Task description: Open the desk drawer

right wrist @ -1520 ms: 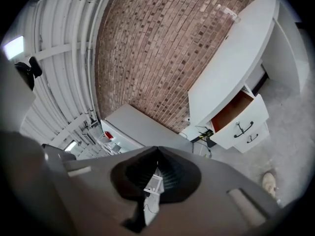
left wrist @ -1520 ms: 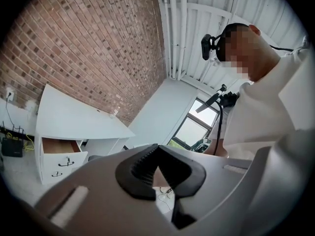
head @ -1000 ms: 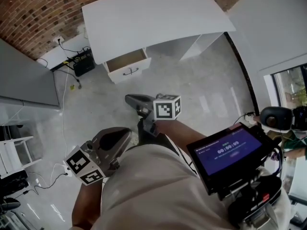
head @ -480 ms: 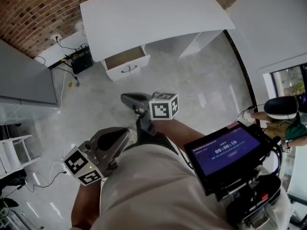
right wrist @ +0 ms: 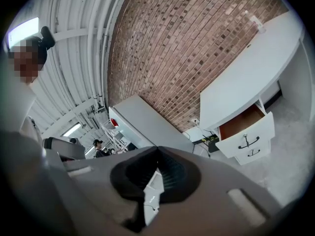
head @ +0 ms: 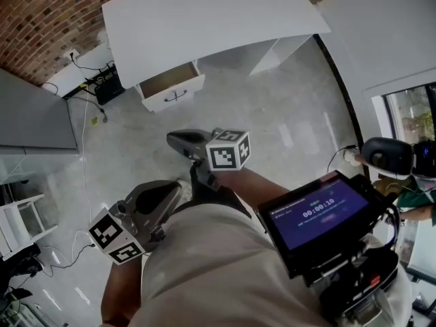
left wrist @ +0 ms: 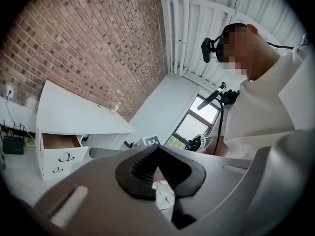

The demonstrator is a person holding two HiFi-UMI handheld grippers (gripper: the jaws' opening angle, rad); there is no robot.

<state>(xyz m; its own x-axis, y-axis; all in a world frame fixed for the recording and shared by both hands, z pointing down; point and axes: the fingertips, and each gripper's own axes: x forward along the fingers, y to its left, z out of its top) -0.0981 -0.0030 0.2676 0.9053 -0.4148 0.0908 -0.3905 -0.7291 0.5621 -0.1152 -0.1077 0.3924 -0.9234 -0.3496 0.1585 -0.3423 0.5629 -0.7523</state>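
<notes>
Since the top drawer of the white desk is already being shown pulled out, with its brown inside exposed in both gripper views, the task is being judged as done or nearly done. Whether the drawer is at full travel cannot be told. The lower drawer beneath it is being shown shut. The desk is being shown against the brick wall, well apart from both grippers. The left gripper is being held low beside the person's body, its jaws pressed together with nothing between them. The right gripper is being held just ahead of it, jaws likewise together and empty. Neither is touching the drawer handle. At most, a further pull is being judged as left.
</notes>
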